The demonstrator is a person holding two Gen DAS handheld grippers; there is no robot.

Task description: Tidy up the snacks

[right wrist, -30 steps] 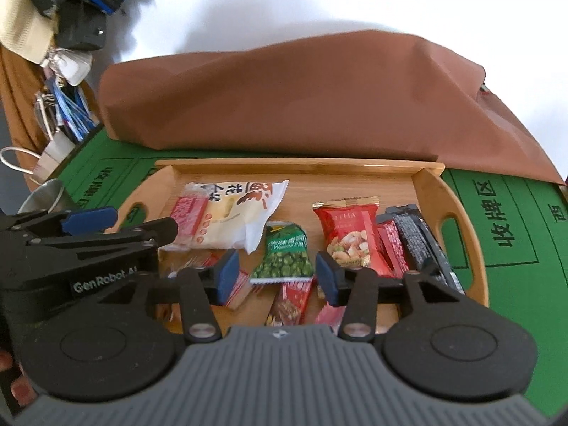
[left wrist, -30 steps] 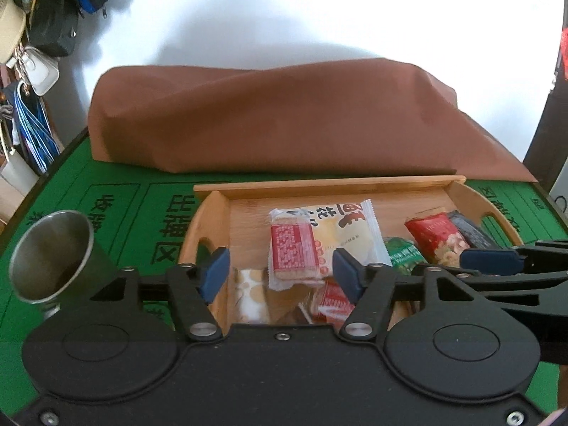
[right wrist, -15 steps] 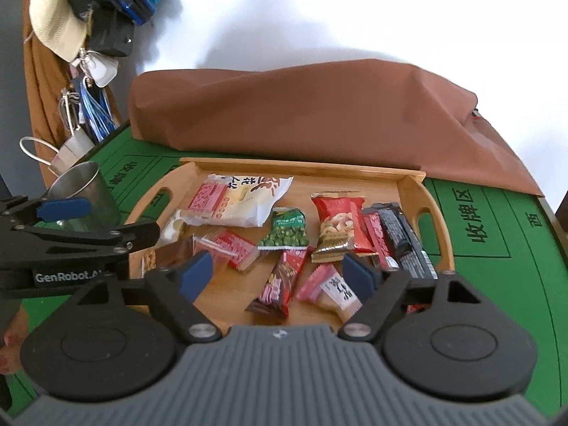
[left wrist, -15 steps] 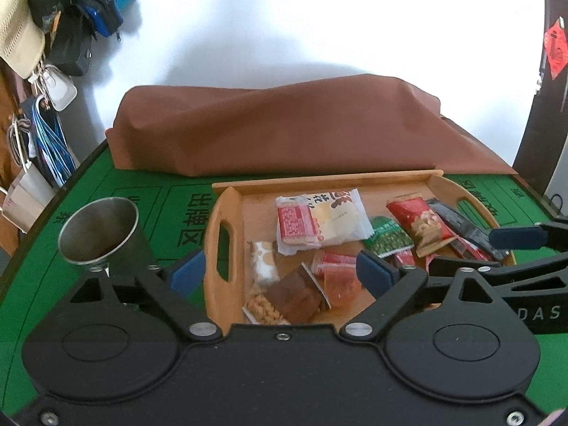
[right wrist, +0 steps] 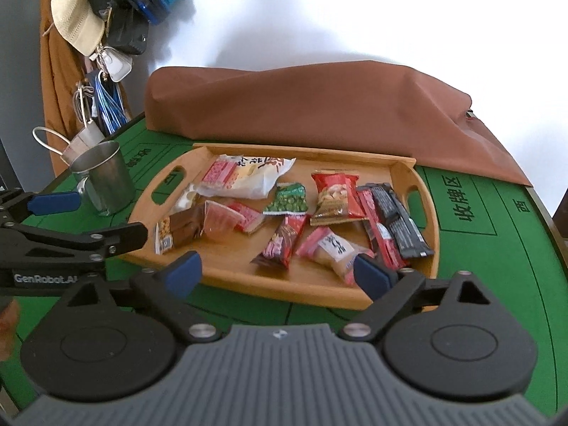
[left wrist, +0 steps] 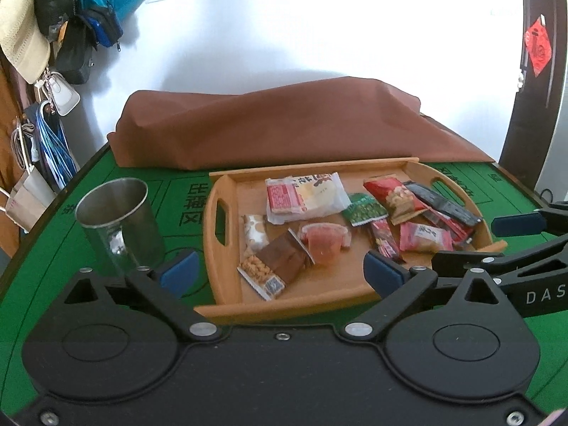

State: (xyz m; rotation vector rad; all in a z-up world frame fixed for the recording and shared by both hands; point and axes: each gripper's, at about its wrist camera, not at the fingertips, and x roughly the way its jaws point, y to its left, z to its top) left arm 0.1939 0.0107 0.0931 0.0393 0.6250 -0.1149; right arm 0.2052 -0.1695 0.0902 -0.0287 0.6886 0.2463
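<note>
**Both grippers spread wide before the snack tray**

The left gripper was still opening, its blue pads far apart, and nothing was between them. The right gripper was opening too and held nothing.

The wooden tray stood on the green table, at 12 o'clock from both grippers. The snacks lay loose inside it. A big white packet lay at 11 o'clock in the tray, a green packet near the middle, a red packet just beside it at 1 o'clock, and black bars at 3 o'clock.

A metal cup stood on the table at 9 o'clock from the tray, apart from it. A brown cloth lay behind the tray.
</note>
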